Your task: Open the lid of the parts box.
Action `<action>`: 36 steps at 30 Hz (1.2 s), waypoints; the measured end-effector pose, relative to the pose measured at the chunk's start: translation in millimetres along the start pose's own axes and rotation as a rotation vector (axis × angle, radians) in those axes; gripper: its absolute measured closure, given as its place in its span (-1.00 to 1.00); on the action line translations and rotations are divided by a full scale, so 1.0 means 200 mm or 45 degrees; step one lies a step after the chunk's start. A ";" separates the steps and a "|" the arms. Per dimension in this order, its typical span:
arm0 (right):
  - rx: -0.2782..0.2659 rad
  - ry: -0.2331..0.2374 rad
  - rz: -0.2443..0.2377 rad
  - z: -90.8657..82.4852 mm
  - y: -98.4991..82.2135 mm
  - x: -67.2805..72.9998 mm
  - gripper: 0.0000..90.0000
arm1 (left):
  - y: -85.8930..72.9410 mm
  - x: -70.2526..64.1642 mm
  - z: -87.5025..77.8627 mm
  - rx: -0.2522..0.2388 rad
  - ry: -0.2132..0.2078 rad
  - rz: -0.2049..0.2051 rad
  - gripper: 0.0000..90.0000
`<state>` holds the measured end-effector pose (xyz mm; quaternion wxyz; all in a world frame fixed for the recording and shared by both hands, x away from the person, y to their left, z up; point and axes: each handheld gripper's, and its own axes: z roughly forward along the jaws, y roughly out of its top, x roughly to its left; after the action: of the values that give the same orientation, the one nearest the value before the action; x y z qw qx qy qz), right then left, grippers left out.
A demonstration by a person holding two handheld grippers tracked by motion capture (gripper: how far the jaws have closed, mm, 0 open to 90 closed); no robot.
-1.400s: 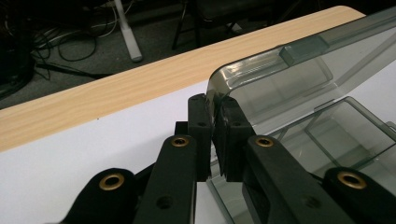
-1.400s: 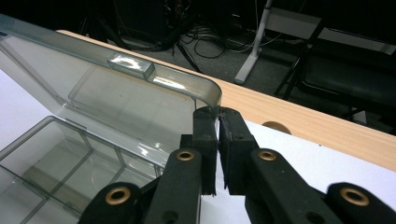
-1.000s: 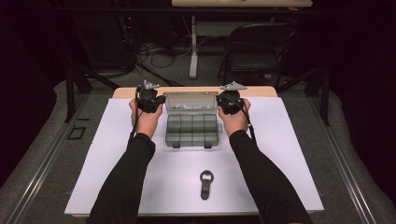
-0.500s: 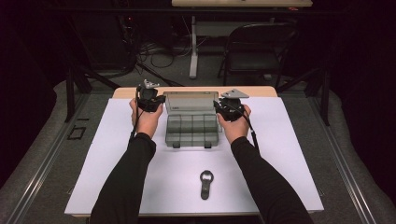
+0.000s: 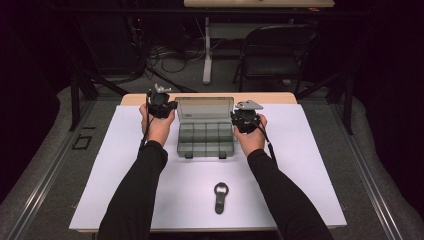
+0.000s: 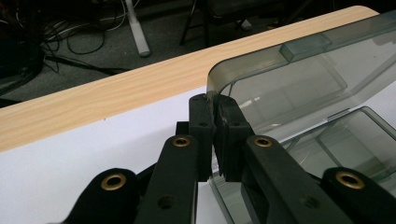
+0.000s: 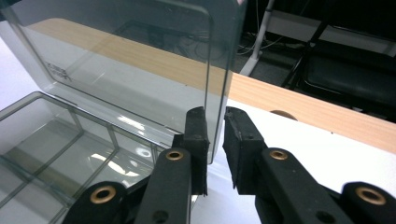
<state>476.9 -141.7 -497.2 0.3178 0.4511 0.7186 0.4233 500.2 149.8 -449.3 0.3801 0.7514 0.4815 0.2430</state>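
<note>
A smoky clear compartment box (image 5: 206, 139) sits at the back middle of the white table sheet, its lid (image 5: 205, 109) standing upright. My left gripper (image 5: 169, 108) is shut on the lid's left edge. In the left gripper view the pads of this gripper (image 6: 215, 116) pinch the thin lid wall (image 6: 299, 84). My right gripper (image 5: 239, 119) is at the lid's right edge. In the right gripper view the lid's side edge (image 7: 217, 70) stands between the jaws of that gripper (image 7: 215, 123). Those jaws have just been closing and the pads sit against the edge. The box's empty compartments (image 7: 51, 144) lie below.
A black bottle opener (image 5: 220, 197) lies on the white sheet (image 5: 310, 170) near the front edge. The wooden tabletop strip (image 5: 270, 98) runs behind the box. A chair (image 5: 275, 55) and cables are on the floor beyond the table.
My right gripper let go of the lid's upper right corner, slid down its right edge and closed again lower. The left gripper kept its hold and the lid stayed upright.
</note>
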 end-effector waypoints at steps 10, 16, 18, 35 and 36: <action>0.030 -0.007 0.046 0.05 -0.03 -0.01 0.78 | 0.00 0.00 0.01 0.004 -0.002 -0.031 0.92; 0.050 -0.018 0.085 0.09 -0.05 0.00 0.76 | 0.00 0.00 0.01 0.005 -0.001 -0.037 0.93; 0.050 -0.021 0.089 0.10 -0.05 0.00 0.76 | 0.00 0.00 0.01 0.009 -0.004 -0.035 0.93; 0.063 -0.042 0.136 0.16 -0.08 0.00 0.88 | 0.00 0.01 0.01 0.018 -0.011 -0.015 0.92; 0.059 -0.043 0.133 0.16 -0.08 0.00 0.89 | 0.00 0.01 0.01 0.019 -0.013 -0.014 0.92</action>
<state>497.3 -135.5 -525.9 0.2968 0.5023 0.6982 0.4149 502.7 150.6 -451.0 0.3784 0.7527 0.4855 0.2334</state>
